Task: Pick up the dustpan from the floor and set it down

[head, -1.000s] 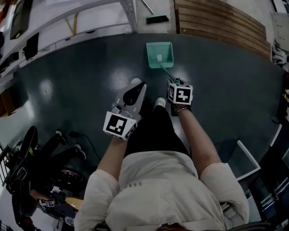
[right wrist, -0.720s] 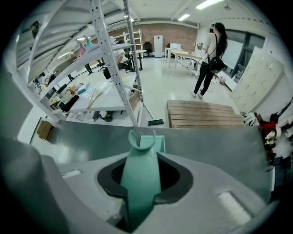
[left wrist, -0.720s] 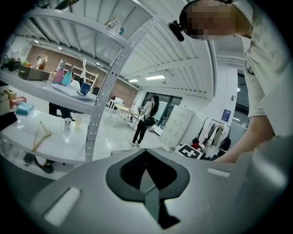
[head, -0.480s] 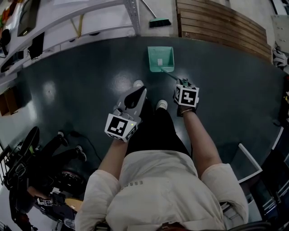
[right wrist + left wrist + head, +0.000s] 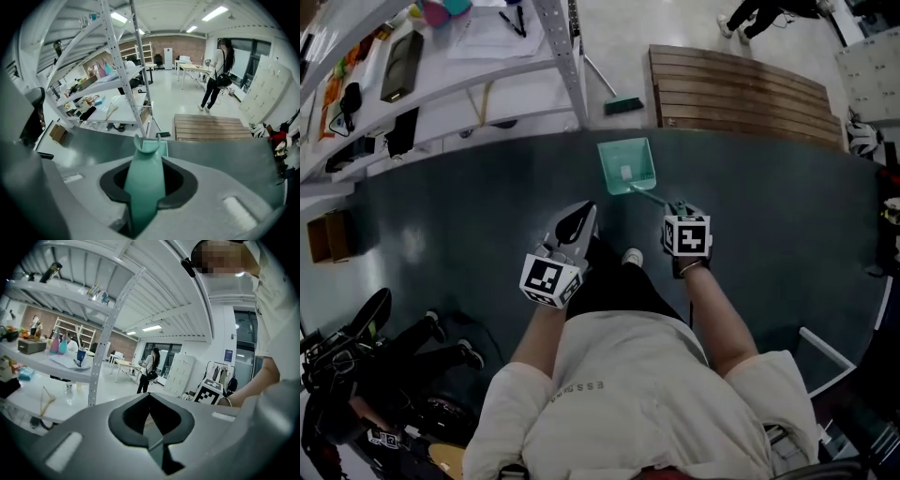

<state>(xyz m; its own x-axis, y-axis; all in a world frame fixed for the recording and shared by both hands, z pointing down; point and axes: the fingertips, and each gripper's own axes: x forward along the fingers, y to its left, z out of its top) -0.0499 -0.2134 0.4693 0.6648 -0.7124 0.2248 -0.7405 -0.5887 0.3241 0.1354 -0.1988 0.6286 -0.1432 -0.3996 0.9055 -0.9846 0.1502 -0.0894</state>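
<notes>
Currently teal plastic dustpan (image 5: 628, 166) pinched by handle in right tongs (image 5: 677, 208), near far edge of dark floor mat (image 5: 469, 206); slatted wooden pallet (image 5: 741, 89) beyond, open mat either side. Empty left tongs (image 5: 579, 217) pressed together. Since earlier: both tongs raised, dustpan lifted.

Open dark floor (image 5: 469, 206) around the dustpan (image 5: 627, 166); shelf rack (image 5: 572, 66), broom (image 5: 622, 105) and wooden pallet (image 5: 741, 89) just beyond.

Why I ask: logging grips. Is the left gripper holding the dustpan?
No, the jaws of the left gripper are shut on nothing; the right gripper clamps the dustpan by its handle.
</notes>
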